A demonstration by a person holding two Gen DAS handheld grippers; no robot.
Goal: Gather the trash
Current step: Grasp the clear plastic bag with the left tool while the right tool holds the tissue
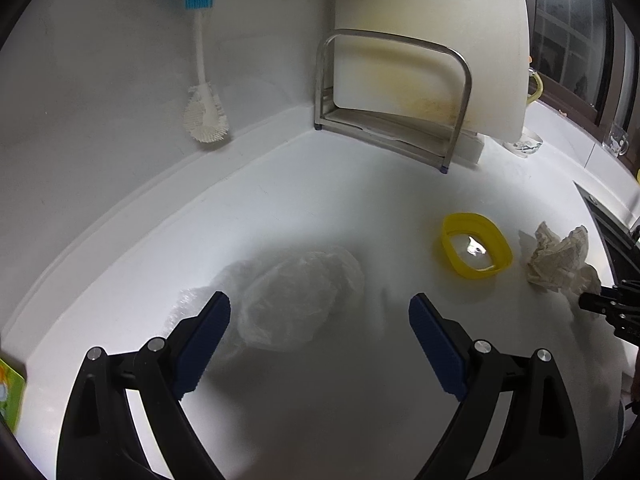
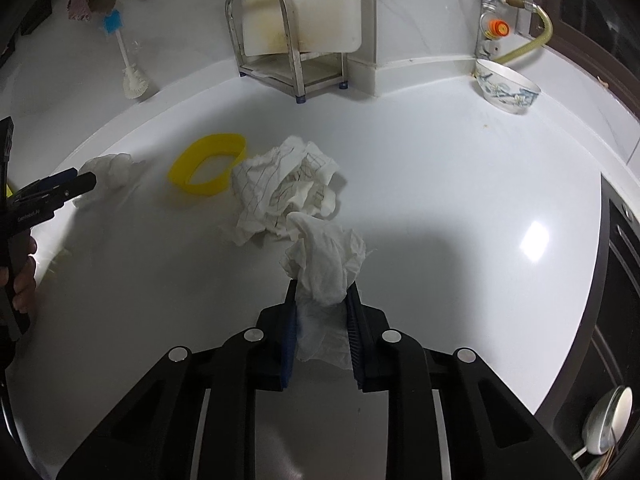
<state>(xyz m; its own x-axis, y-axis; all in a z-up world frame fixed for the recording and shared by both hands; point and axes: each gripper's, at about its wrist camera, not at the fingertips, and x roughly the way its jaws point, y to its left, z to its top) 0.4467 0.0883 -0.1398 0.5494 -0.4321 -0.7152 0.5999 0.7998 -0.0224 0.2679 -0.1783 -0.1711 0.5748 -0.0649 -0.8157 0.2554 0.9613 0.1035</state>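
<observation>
Gripping a white tissue wad [image 2: 326,264] near the yellow ring [image 2: 208,168], right hand-held gripper [image 2: 322,300] clenched; thin hold may slip; left hand-held gripper [image 1: 320,308] released.

Your right gripper [image 2: 322,300] has matt black plastic arms and ribbed blue pads that pinch a soft, crumpled white tissue [image 2: 326,264]. The bench [image 2: 460,200] is smooth, glossy white and reflects a lamp. On it lie creased lined paper [image 2: 280,188], a smooth yellow plastic ring [image 2: 208,168], a filmy clear plastic bag [image 1: 296,300] and a brushed metal rack [image 2: 276,32].
</observation>
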